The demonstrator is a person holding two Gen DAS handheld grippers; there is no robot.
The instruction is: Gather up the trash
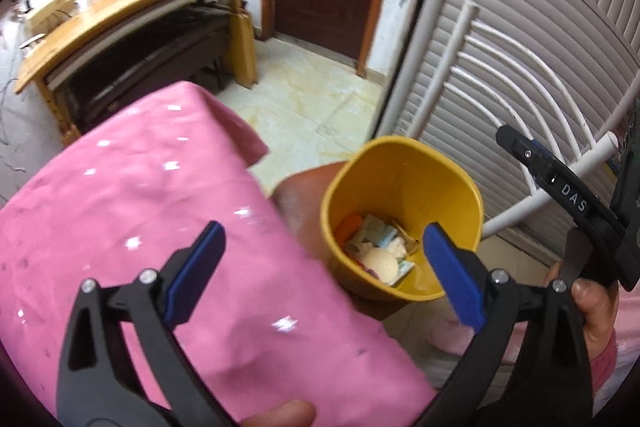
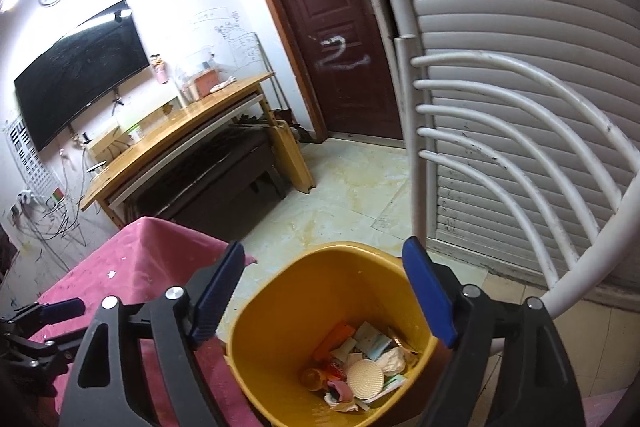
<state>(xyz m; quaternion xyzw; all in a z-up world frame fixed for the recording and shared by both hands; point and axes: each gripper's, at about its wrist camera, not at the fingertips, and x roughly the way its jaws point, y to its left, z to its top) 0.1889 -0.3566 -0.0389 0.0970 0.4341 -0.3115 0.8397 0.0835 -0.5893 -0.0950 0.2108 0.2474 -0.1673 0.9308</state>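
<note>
A yellow bin (image 1: 404, 187) stands beside the pink-covered table (image 1: 140, 207) and holds several pieces of trash (image 1: 380, 247): wrappers, crumpled paper and a pale round piece. My left gripper (image 1: 322, 267) is open and empty, one finger over the table edge, the other over the bin. My right gripper (image 2: 324, 291) is open and empty directly above the bin (image 2: 272, 327), looking down on the trash (image 2: 360, 371). The right gripper also shows in the left wrist view (image 1: 560, 187) at the right. The left gripper's fingers (image 2: 60, 309) show at the far left of the right wrist view.
A white metal chair back (image 2: 500, 147) stands right of the bin, before a slatted shutter (image 2: 520, 7). A wooden desk (image 2: 192, 131) and a dark red door (image 2: 332, 47) lie across the tiled floor (image 2: 340, 195). A pink slipper (image 1: 452, 339) is below the bin.
</note>
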